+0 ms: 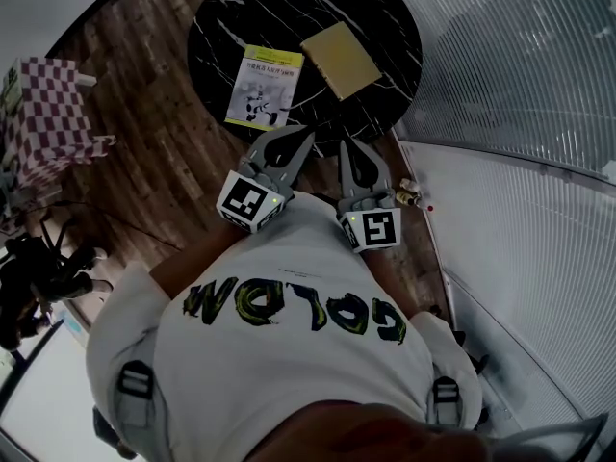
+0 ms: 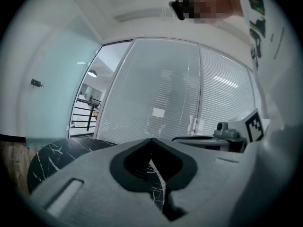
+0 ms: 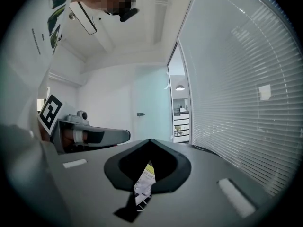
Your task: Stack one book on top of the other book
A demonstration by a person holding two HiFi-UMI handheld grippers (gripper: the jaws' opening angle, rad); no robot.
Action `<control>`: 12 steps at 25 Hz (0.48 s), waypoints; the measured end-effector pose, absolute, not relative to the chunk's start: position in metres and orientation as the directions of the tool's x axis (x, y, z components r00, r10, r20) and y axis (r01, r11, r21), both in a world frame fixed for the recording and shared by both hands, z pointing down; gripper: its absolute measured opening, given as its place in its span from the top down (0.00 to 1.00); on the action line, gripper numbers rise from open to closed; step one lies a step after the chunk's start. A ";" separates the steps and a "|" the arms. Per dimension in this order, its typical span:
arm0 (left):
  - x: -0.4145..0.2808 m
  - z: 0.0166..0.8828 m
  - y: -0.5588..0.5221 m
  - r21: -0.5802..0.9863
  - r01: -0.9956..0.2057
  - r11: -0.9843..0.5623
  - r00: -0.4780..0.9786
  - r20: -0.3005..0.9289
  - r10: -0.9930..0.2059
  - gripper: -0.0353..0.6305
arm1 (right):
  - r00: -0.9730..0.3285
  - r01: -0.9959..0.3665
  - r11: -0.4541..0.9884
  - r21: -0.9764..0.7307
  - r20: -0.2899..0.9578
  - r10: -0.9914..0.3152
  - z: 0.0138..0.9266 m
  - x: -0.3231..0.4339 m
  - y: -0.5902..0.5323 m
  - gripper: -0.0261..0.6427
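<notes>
Two books lie on the round black marble table (image 1: 385, 27): a white-and-green one (image 1: 264, 85) on the left and a plain yellow one (image 1: 340, 60) to its right, side by side and nearly touching at a corner. Both grippers are held close to the person's chest at the table's near edge. My left gripper (image 1: 308, 135) is shut and empty, just short of the white-and-green book. My right gripper (image 1: 347, 148) is shut and empty beside it. In the right gripper view a sliver of the white-and-green book (image 3: 144, 181) shows through the jaw opening. The left gripper view shows only the marble table (image 2: 52, 155).
A red-and-white checkered box (image 1: 48, 114) stands on the wooden floor (image 1: 164, 152) to the left. A black tripod (image 1: 38, 272) is at lower left. A glass wall with blinds (image 1: 520, 94) curves along the right. Small objects (image 1: 409, 197) lie by its base.
</notes>
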State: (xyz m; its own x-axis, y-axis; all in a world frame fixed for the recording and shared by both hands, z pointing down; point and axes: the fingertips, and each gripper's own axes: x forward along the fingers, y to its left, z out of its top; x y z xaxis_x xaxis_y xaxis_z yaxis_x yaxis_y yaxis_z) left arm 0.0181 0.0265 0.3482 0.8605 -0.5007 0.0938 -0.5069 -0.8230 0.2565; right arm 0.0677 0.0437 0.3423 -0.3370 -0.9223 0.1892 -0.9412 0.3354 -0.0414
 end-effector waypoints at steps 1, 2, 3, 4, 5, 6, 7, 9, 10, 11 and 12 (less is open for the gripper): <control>0.017 0.349 0.022 0.260 -0.509 -0.821 0.859 0.091 -0.504 0.94 | -0.340 -0.940 0.338 -0.043 0.191 -0.921 0.343 0.066 0.040 0.96; 0.016 0.350 0.018 0.262 -0.510 -0.819 0.858 0.091 -0.505 0.94 | -0.343 -0.939 0.341 -0.044 0.192 -0.919 0.344 0.065 0.036 0.96; 0.016 0.352 0.014 0.264 -0.510 -0.819 0.858 0.096 -0.504 0.94 | -0.346 -0.938 0.344 -0.046 0.194 -0.918 0.345 0.064 0.032 0.96; 0.017 0.354 0.011 0.267 -0.509 -0.818 0.860 0.105 -0.500 0.94 | -0.349 -0.937 0.346 -0.049 0.197 -0.916 0.347 0.064 0.027 0.96; 0.018 0.357 0.008 0.274 -0.507 -0.817 0.861 0.116 -0.496 0.94 | -0.352 -0.936 0.349 -0.052 0.201 -0.914 0.348 0.064 0.023 0.96; 0.018 0.360 0.006 0.283 -0.507 -0.814 0.861 0.127 -0.492 0.94 | -0.356 -0.934 0.353 -0.053 0.204 -0.912 0.349 0.064 0.019 0.96; 0.019 0.362 0.003 0.289 -0.509 -0.811 0.860 0.134 -0.492 0.94 | -0.360 -0.933 0.356 -0.054 0.206 -0.910 0.350 0.065 0.015 0.96; 0.019 0.361 -0.003 0.287 -0.517 -0.807 0.855 0.130 -0.502 0.94 | -0.368 -0.930 0.364 -0.057 0.211 -0.906 0.351 0.065 0.010 0.96; 0.020 0.360 -0.005 0.284 -0.522 -0.804 0.852 0.126 -0.508 0.94 | -0.372 -0.928 0.368 -0.060 0.213 -0.904 0.351 0.066 0.007 0.96; 0.020 0.359 -0.007 0.283 -0.527 -0.801 0.849 0.124 -0.514 0.94 | -0.377 -0.926 0.372 -0.062 0.214 -0.901 0.352 0.067 0.005 0.96; 0.020 0.359 -0.009 0.283 -0.532 -0.798 0.845 0.124 -0.520 0.94 | -0.381 -0.924 0.376 -0.065 0.216 -0.899 0.353 0.067 0.004 0.96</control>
